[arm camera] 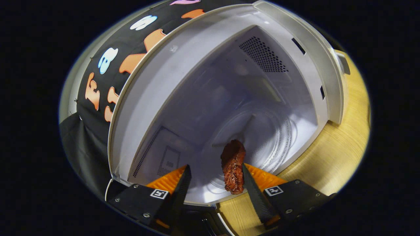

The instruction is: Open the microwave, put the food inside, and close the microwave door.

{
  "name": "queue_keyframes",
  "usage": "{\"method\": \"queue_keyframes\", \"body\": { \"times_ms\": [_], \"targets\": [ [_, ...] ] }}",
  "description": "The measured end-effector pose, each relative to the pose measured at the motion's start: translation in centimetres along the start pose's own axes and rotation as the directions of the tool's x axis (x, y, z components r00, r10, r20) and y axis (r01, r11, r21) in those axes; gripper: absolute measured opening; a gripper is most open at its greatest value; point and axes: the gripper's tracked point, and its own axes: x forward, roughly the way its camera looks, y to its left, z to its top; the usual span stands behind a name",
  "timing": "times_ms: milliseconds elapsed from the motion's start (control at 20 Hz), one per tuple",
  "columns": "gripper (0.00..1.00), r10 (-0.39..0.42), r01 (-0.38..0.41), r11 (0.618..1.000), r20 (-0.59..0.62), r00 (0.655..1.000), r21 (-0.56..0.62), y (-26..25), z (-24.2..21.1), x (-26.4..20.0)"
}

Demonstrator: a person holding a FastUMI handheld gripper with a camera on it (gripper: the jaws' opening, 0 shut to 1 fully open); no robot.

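Observation:
The white microwave stands open, and I look straight into its pale cavity. A round glass turntable lies on the cavity floor. The food, a reddish-brown glazed piece of meat, sits at the front of the cavity over the near edge of the turntable. My gripper is open at the cavity mouth. The meat rests against the inner side of the right finger. A wide gap separates it from the left finger.
The microwave stands on a light wooden table, which shows to the right of the oven and below it. Perforated vent panels mark the cavity walls. Black cloth hangs behind on the left.

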Motion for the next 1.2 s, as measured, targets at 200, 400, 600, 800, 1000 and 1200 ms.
{"method": "queue_keyframes", "body": {
  "times_ms": [200, 400, 600, 800, 1000, 1200],
  "targets": [
    [0.98, 0.010, -0.011, 0.991, -0.011, 1.000, -0.135, -0.2, 0.1, -2.9],
    [0.98, 0.029, -0.034, 0.967, -0.024, 0.999, -0.254, -0.5, 0.4, -7.1],
    [0.98, 0.011, -0.044, 0.919, -0.085, 0.996, -0.392, -2.5, -0.6, -12.2],
    [0.99, -0.004, -0.037, 0.894, -0.091, 0.996, -0.447, -4.5, -1.6, -17.6],
    [0.98, -0.072, 0.037, 0.877, -0.056, 0.996, -0.479, -6.8, -3.5, -23.3],
    [0.87, -0.149, 0.110, 0.850, -0.036, 0.988, -0.515, -8.8, -7.6, -28.7]
  ]
}}
